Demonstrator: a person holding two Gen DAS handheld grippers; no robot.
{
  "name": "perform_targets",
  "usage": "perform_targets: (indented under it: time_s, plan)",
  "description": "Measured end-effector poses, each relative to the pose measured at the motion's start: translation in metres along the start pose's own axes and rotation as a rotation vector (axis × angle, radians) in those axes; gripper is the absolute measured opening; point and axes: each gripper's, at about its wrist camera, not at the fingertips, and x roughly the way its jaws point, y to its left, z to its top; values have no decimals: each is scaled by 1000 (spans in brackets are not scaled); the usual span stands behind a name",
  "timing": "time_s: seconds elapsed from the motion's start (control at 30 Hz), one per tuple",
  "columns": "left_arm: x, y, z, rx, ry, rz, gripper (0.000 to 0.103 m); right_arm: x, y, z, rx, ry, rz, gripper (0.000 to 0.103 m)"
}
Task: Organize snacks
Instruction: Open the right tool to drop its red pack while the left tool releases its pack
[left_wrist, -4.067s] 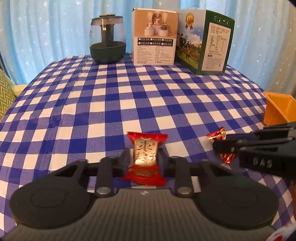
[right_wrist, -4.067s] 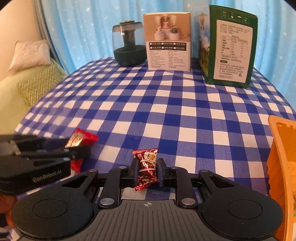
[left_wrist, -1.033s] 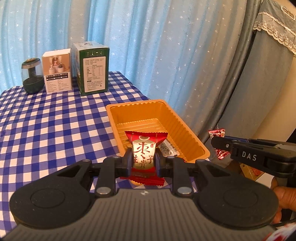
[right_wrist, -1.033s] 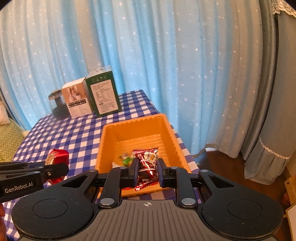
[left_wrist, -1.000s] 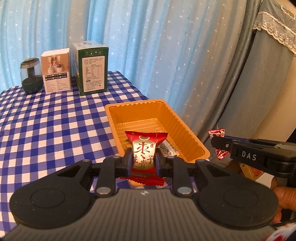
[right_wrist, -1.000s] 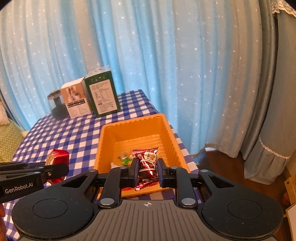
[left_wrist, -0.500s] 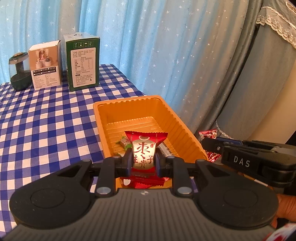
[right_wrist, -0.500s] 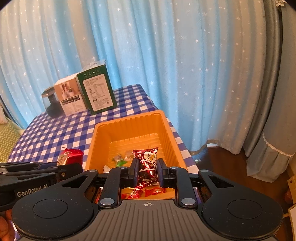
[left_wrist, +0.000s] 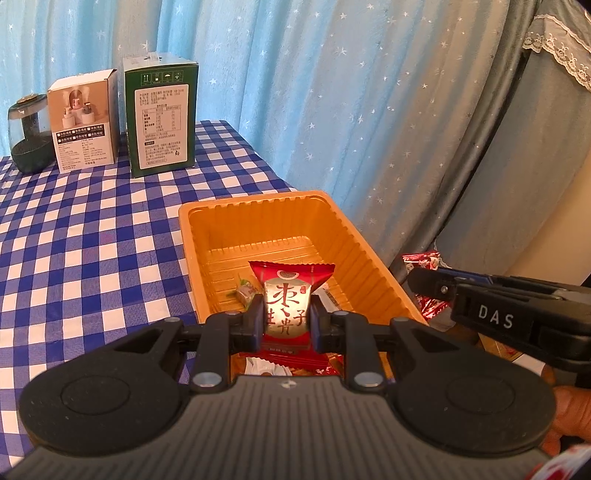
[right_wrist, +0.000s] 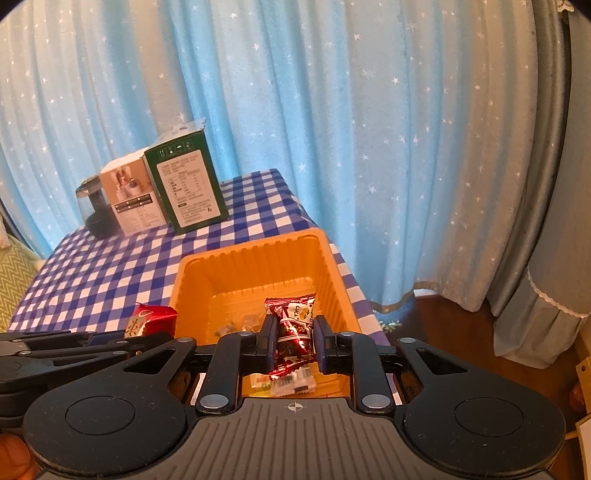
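My left gripper (left_wrist: 286, 322) is shut on a red and white snack packet (left_wrist: 286, 295) and holds it over the near end of the orange tray (left_wrist: 255, 212). My right gripper (right_wrist: 294, 341) is shut on a dark red candy wrapper (right_wrist: 291, 325) above the same tray (right_wrist: 251, 254). Several small wrapped snacks (right_wrist: 288, 384) lie on the tray floor. The right gripper shows at the right of the left wrist view (left_wrist: 417, 278); the left gripper with its packet shows at the left of the right wrist view (right_wrist: 147, 321).
The tray sits at the right edge of a blue and white checked table (left_wrist: 92, 229). A green box (left_wrist: 159, 114), a white box (left_wrist: 84, 120) and a dark glass jar (left_wrist: 27, 133) stand at the far end. Blue starred curtains (right_wrist: 332, 110) hang behind.
Both grippers have moved closer over the tray with their snacks still held. More of the tray floor and the snacks in it shows now.
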Motion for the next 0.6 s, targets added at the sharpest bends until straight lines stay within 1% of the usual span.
perform_targets:
  time_s: [0.4, 0.43, 0.53, 0.6]
  plan:
    - [18, -1, 7, 8, 11, -17, 22, 12, -4, 0, 7, 10, -4, 21]
    - [20, 0, 7, 8, 9, -19, 23, 12, -4, 0, 8, 10, -5, 21]
    - [22, 1, 7, 14, 1, -15, 42, 10, -6, 0, 12, 9, -9, 21]
    - [20, 4, 6, 16, -1, 0, 43, 10, -6, -1, 16, 8, -11, 21]
